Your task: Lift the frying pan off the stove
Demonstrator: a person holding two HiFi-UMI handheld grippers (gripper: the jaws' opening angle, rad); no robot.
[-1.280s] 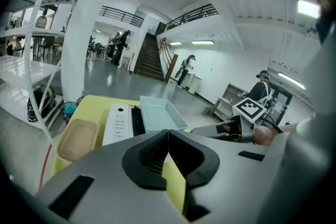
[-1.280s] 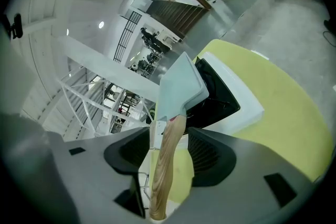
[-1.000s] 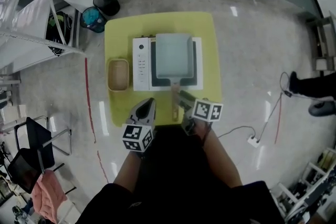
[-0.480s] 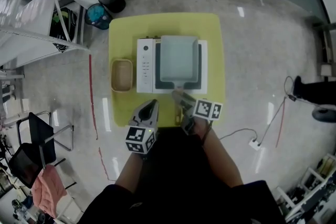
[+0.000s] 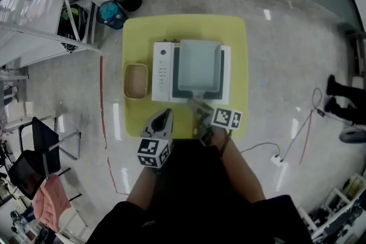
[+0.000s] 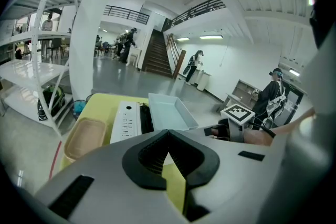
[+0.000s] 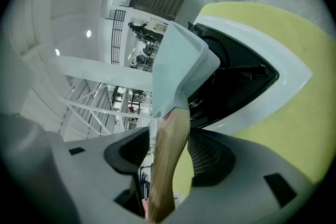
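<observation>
A pale blue-grey square frying pan (image 5: 198,70) sits on the black top of a white stove (image 5: 163,71) on the yellow table (image 5: 237,54). Its wooden handle (image 7: 169,155) points toward me and runs between the jaws of my right gripper (image 5: 195,106), which is shut on it. In the right gripper view the pan (image 7: 178,60) looks tilted over the black plate; whether it touches I cannot tell. My left gripper (image 5: 164,116) hovers at the table's near edge, left of the handle. It is shut with nothing in it (image 6: 168,136).
A tan shallow tray (image 5: 136,80) lies left of the stove. Two bins (image 5: 120,3) stand on the floor beyond the table's far-left corner. White shelving (image 5: 51,14) fills the left side. A cable with a socket (image 5: 276,159) and a person's feet (image 5: 343,106) are at the right.
My right gripper has slid from beside the wooden handle onto it and closed there. The pan stays in place on the stove. The left gripper has barely moved.
</observation>
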